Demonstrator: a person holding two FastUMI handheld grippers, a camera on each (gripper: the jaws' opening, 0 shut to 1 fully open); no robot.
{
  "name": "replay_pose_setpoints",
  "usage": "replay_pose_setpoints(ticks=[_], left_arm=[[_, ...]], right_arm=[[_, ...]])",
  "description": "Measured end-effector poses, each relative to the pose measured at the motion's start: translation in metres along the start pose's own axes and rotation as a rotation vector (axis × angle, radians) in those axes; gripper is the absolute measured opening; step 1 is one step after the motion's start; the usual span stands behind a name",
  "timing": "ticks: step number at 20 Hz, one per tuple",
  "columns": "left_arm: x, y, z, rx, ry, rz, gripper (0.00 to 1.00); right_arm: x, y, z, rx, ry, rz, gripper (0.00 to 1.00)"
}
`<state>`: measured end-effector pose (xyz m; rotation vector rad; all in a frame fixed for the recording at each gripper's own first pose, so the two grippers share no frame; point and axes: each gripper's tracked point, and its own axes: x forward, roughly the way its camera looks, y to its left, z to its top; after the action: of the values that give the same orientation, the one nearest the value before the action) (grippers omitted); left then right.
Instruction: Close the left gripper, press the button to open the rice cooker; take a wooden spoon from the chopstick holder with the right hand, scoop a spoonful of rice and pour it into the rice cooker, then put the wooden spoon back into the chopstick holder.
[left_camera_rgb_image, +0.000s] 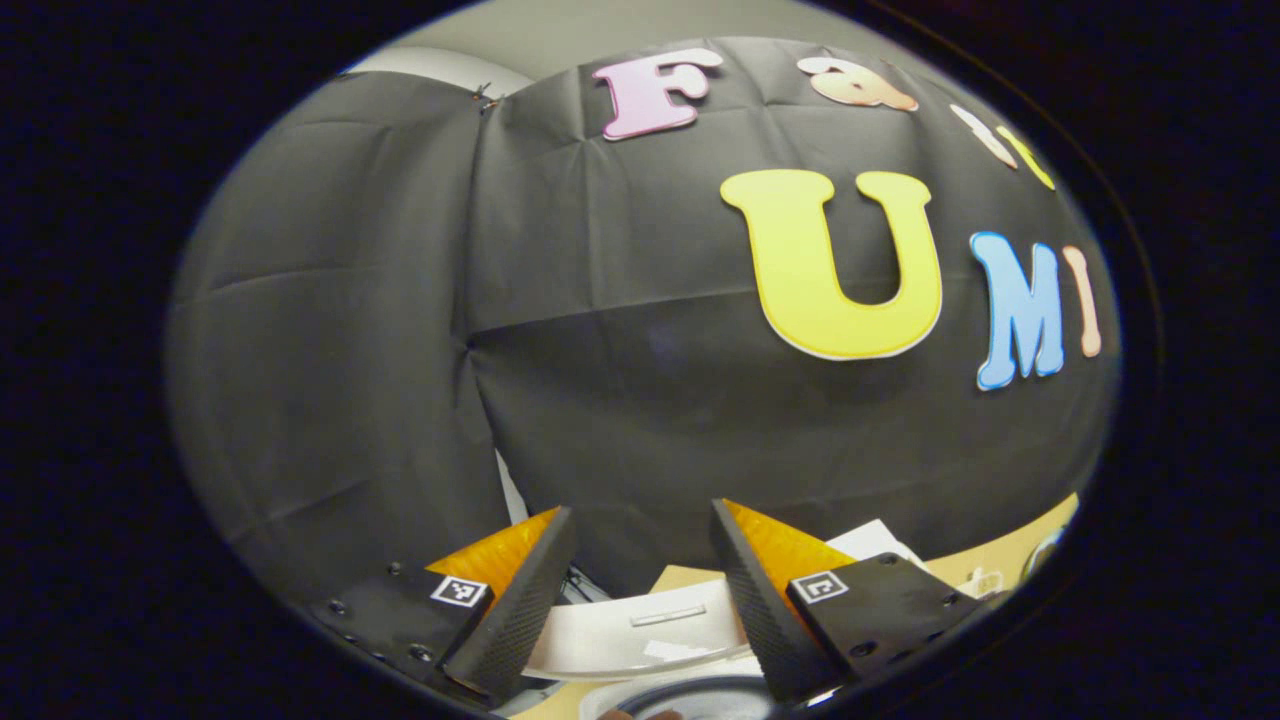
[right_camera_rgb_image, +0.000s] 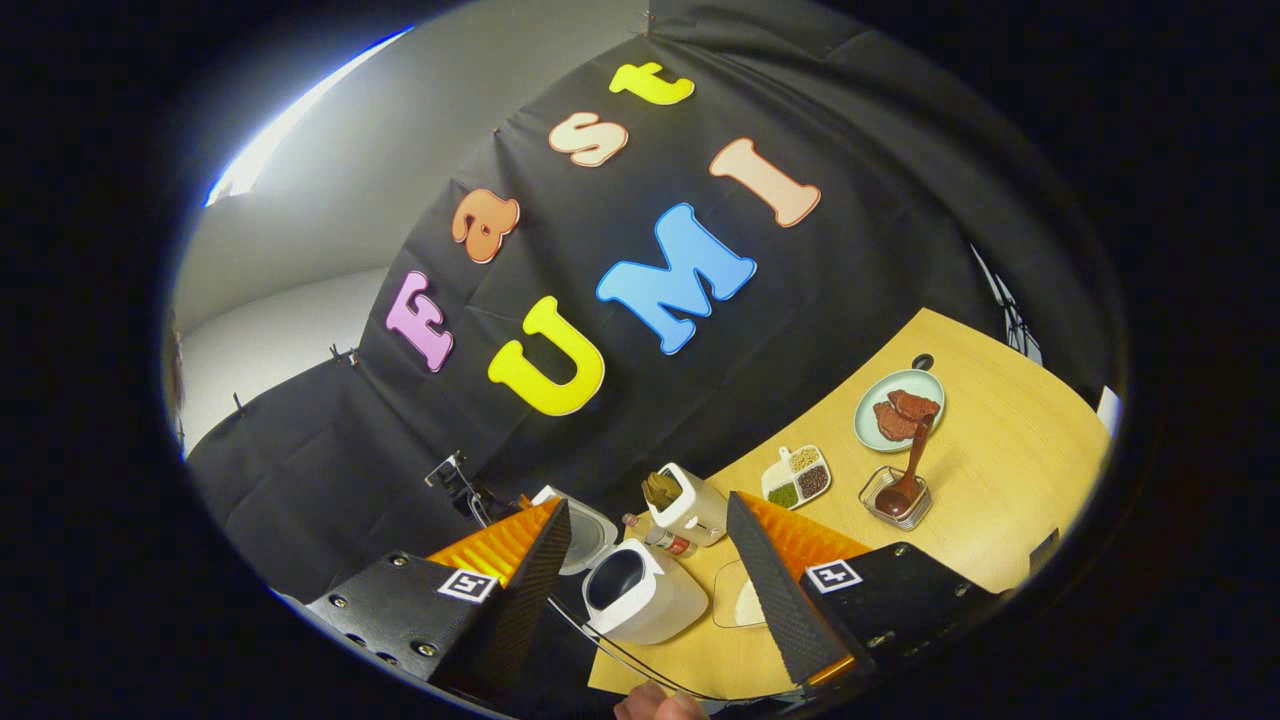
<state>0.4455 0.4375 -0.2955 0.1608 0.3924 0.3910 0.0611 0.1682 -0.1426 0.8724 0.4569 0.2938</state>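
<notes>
The wooden table (right_camera_rgb_image: 1000, 500) is stretching out ahead of the right hand-held gripper (right_camera_rgb_image: 650, 560), its pale grain smooth and matte. Between that gripper's 2 spread fingers, the white rice cooker (right_camera_rgb_image: 650, 595) is sitting with its rounded lid (right_camera_rgb_image: 585, 530) standing open and a dark pot inside. Just beyond it, the white boxy chopstick holder (right_camera_rgb_image: 690, 505) is standing upright. Farther off to the right, the brown wooden spoon (right_camera_rgb_image: 905, 475) is leaning in a small clear container (right_camera_rgb_image: 893, 497). The left hand-held gripper (left_camera_rgb_image: 640, 590) is hanging wide open, empty, just above the cooker's glossy lid (left_camera_rgb_image: 640, 635).
</notes>
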Motion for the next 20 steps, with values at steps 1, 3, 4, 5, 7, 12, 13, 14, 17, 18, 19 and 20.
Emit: replay_pose_setpoints(ticks=[1,3,4,5,7,12,13,14,17,18,19,20], left_arm=[[-0.003,-0.003,-0.001,-0.025,0.000,-0.003,0.93],[-0.007,-0.008,-0.008,-0.130,0.014,-0.009,0.94],[-0.013,-0.012,-0.012,-0.112,0.041,-0.019,0.96],[-0.023,-0.014,-0.020,-0.110,0.062,-0.027,0.95],[-0.045,-0.017,-0.027,-0.113,0.078,-0.032,0.95],[-0.123,-0.038,-0.076,-0.118,0.074,-0.053,0.95],[-0.137,-0.045,-0.090,-0.113,0.080,-0.060,0.95],[-0.147,-0.051,-0.104,-0.101,0.087,-0.067,0.94],[-0.178,-0.054,-0.150,-0.110,0.146,-0.066,0.95],[-0.182,-0.056,-0.164,-0.123,0.171,-0.062,0.96],[-0.184,-0.059,-0.179,-0.121,0.194,-0.057,0.94],[-0.185,-0.061,-0.187,-0.104,0.201,-0.054,0.96]], right_arm=[[0.000,0.000,-0.002,-0.001,0.003,-0.001,0.96],[-0.001,-0.004,-0.004,-0.011,0.004,-0.010,0.96],[-0.001,-0.005,-0.005,-0.017,0.007,-0.014,0.96],[-0.001,-0.005,-0.006,-0.022,0.005,-0.015,0.96],[-0.001,-0.008,-0.008,-0.027,0.001,-0.018,0.96],[-0.005,-0.008,-0.008,-0.055,-0.006,-0.021,0.96],[-0.005,-0.008,-0.010,-0.058,-0.006,-0.020,0.96],[-0.005,-0.008,-0.011,-0.054,-0.004,-0.020,0.96],[-0.006,-0.009,-0.016,-0.043,0.004,-0.021,0.96],[-0.005,-0.009,-0.019,-0.042,0.009,-0.020,0.96],[-0.004,-0.009,-0.022,-0.043,0.016,-0.019,0.96],[-0.004,-0.009,-0.023,-0.050,0.020,-0.020,0.96]])
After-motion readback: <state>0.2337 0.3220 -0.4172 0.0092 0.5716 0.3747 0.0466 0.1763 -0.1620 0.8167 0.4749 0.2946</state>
